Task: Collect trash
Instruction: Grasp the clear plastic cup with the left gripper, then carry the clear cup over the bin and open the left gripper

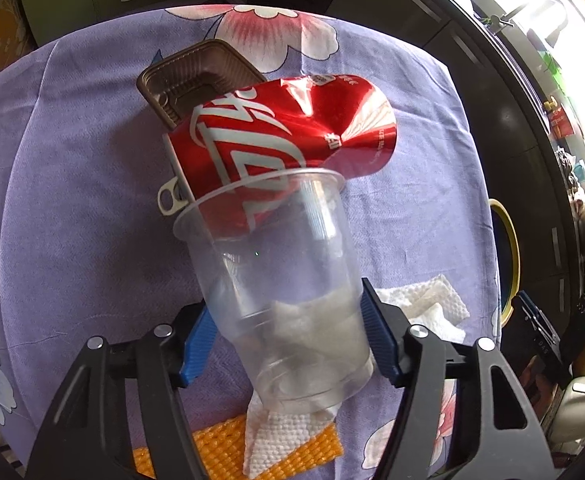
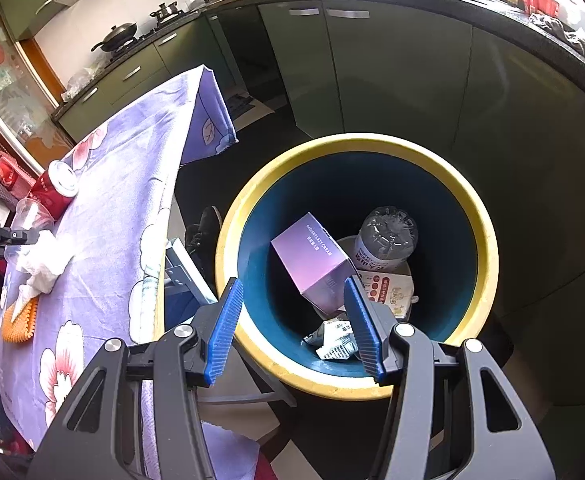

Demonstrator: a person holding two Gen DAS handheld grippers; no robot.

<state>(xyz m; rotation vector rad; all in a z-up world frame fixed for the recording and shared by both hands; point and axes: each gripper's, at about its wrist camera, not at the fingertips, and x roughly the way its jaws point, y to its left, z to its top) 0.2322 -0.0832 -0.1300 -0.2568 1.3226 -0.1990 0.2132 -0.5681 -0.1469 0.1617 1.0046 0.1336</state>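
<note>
My left jaws [image 1: 286, 300] stand partly open around a clear plastic disposable cup [image 1: 276, 280]. Their blue ribbed pads [image 1: 376, 332] lie against its walls on both sides, low, near its base. The cup bears no print. It tilts away from me, its rim resting against a dented red aluminium drink can [image 1: 276, 132]. Large white cola-style script runs along the can, and the small print near its crumpled end is too fine to read. The can lies on its side with its silver pull tab [image 1: 170, 200] sticking out at the left. Behind it, touching, sits a brown ribbed plastic food tray [image 1: 188, 80].

All of this rests on a worktop covered by a lilac cloth with pink flowers [image 1: 72, 200]. Crumpled white paper tissue [image 1: 424, 308] lies under and just beside the cup, partly over an orange mesh mat [image 1: 212, 452].

My right jaws [image 2: 292, 284] stand about half open and hold nothing, hovering over a round bin, blue inside with a yellow rim [image 2: 484, 240], which stands beside the worktop. Inside the bin lie a lilac carton printed "RADIANT LAZY CREAM" [image 2: 312, 264], a crushed clear plastic bottle with a white label [image 2: 388, 236], a printed white packet [image 2: 388, 288] and a crumpled printed paper [image 2: 332, 340]. Their small text is unreadable. In the right wrist view, the black body of the left tool carries a label that reads "GenRobot.AI".
</note>
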